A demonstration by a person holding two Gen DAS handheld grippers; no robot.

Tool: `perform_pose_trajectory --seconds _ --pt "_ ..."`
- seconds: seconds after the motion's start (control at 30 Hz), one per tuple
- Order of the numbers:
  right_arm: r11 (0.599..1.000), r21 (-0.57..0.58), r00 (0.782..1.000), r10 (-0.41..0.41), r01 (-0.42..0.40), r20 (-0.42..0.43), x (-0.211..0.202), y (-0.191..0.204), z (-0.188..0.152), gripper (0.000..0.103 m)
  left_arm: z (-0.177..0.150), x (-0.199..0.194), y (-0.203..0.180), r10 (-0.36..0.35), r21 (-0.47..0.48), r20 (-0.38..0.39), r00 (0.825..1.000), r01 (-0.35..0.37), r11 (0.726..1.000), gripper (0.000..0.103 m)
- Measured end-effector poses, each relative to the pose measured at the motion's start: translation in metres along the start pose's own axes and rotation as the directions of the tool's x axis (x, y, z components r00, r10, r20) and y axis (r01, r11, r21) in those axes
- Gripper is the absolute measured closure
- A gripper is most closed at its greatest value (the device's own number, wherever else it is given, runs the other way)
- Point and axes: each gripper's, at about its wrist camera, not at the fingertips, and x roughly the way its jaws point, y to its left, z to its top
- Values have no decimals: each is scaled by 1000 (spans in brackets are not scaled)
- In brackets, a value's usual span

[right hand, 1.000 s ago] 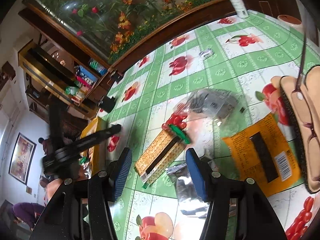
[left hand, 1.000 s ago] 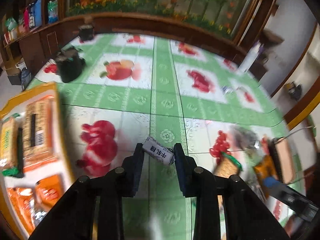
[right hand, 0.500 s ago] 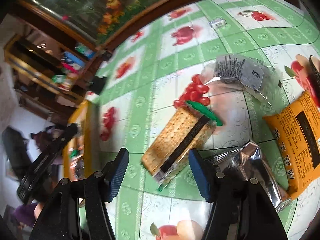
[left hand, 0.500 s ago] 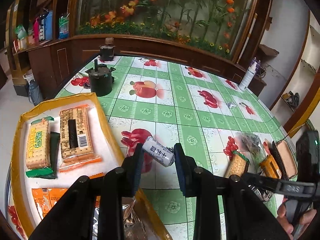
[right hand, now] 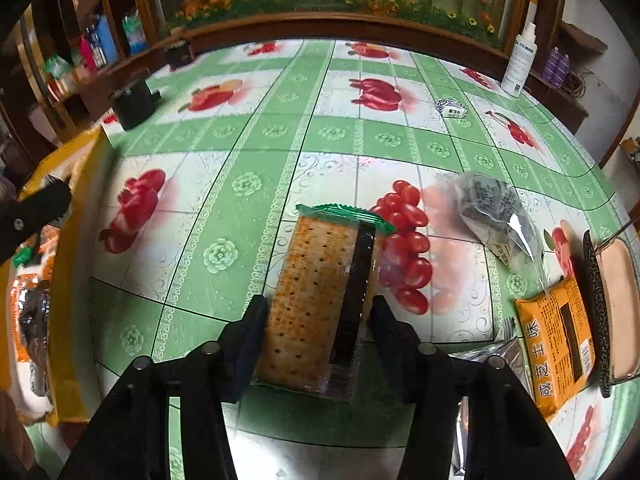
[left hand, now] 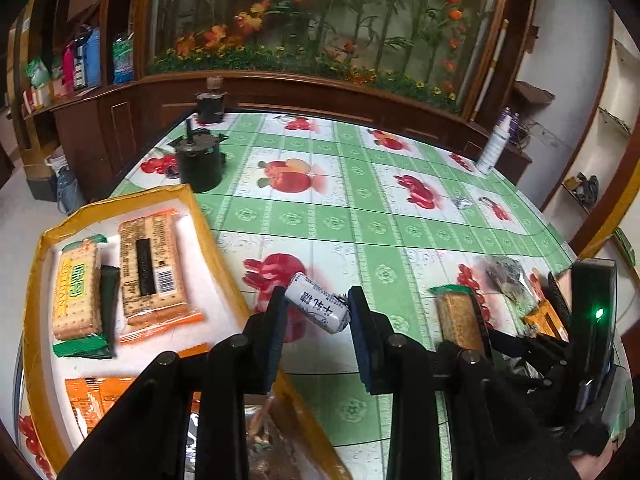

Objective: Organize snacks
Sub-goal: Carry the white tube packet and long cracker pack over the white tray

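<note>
Closest to the right wrist camera, the right gripper [right hand: 318,328] straddles a cracker packet [right hand: 320,300] lying flat on the bench [right hand: 224,148]. The packet's long axis runs away from the camera, in line with the jaws, its green sealed end farthest off. The jaws have just been closing, one on each long side; the left pad looks to touch the wrapper, while contact on the right side cannot be made out, so a firm hold is not certain.

Nearest the left wrist camera, the left gripper [left hand: 316,316] is clenched on one small white wrapped candy [left hand: 318,309], held crosswise and tilted between the pads, above the bench and just beside the tray [left hand: 208,216]. The left hand is the nearer one to the tray; the right is well apart from it.

Next out, the yellow-rimmed tray on the left holds two cracker packets, one green-edged [left hand: 76,288] and one orange-edged [left hand: 154,268], side by side, long axes pointing away. An orange bag [left hand: 100,396] and a foil one, partly hidden, lie at its near end.

To the right of the gripped packet lie one orange snack bag [right hand: 560,340], one clear bag of dark pieces [right hand: 496,216], and one silver foil bag, mostly hidden.

Farther off sits one small white candy [right hand: 452,109] alone, two dark pots [left hand: 200,160], and one white spray bottle [right hand: 520,60] at the bench's far edge.
</note>
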Motion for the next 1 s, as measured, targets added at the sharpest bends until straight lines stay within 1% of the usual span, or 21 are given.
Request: perform_pose_trajectory --seconds 0.03,0.07,0.13,0.23,0.33,0.63,0.77,0.8,0.9,1.0 --pt "999 21 999 44 -44 22 -3 -7 -1 49 -1 0 -3 -4 9 -1 1000 4 1000 74" --pt "997 35 997 66 -67 29 -4 -10 -1 50 -2 1 -6 -10 20 -5 1000 10 1000 74" --pt "994 61 995 88 -91 51 -8 -12 0 52 -5 2 -13 -23 39 -11 1000 23 999 74" --pt "990 65 989 121 -126 85 -16 -9 1 53 -7 4 -18 -24 62 -16 1000 25 998 74" --pt "992 41 988 117 -121 96 -17 -2 1 53 -8 6 -19 -24 66 -24 999 25 998 74" --pt "996 19 995 90 -91 40 0 2 -2 53 -8 7 -19 -22 65 -26 999 24 998 74" --pt "997 12 996 70 -71 55 0 5 -5 53 -9 7 -19 -24 66 -26 999 26 998 74" --pt "997 17 996 74 -75 57 -1 4 -5 53 -9 6 -19 -24 65 -26 999 25 998 74" --pt "991 44 991 120 -123 65 -4 0 -4 53 -9 5 -20 -27 65 -22 999 28 997 74" --pt "984 62 982 163 -169 99 -12 -1 -3 53 -9 4 -19 -31 62 -19 999 32 998 74"
